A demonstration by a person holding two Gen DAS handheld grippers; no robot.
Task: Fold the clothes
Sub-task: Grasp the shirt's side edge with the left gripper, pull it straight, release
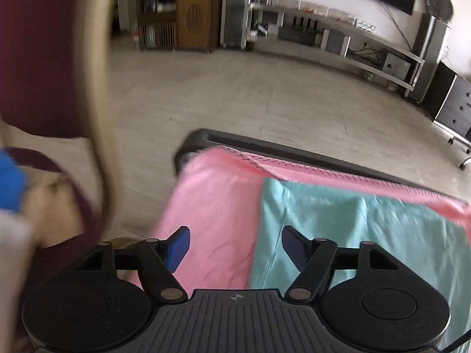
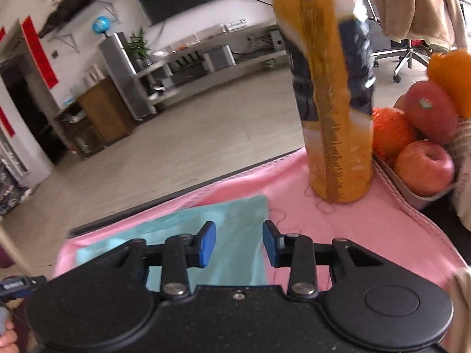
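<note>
I am holding my left gripper [image 1: 234, 248] low over the table with its blue pads spread wide and nothing between them, hovering above the seam where the pink cloth [image 1: 212, 206] meets the left edge of the teal garment [image 1: 353, 229]. The teal garment is lying flat on that pink cloth, on the black-rimmed table [image 1: 294, 147], looking like a tidy rectangle with straight edges; in my left view its long axis seems to be running across the table from left to right, its left edge lying from near me toward the far rim. Whether this is a spread piece waiting for a fold or one already folded, I am not able to judge, so I am only reading the next grasp as needing an edge or corner pinched cleanly without catching the pink layer below. My right gripper [image 2: 239, 244] is hanging released too, jaws apart, above the garment's far right corner, with the orange canister [image 2: 338, 135] and fruit basket [image 2: 412, 194] standing just beyond
</note>
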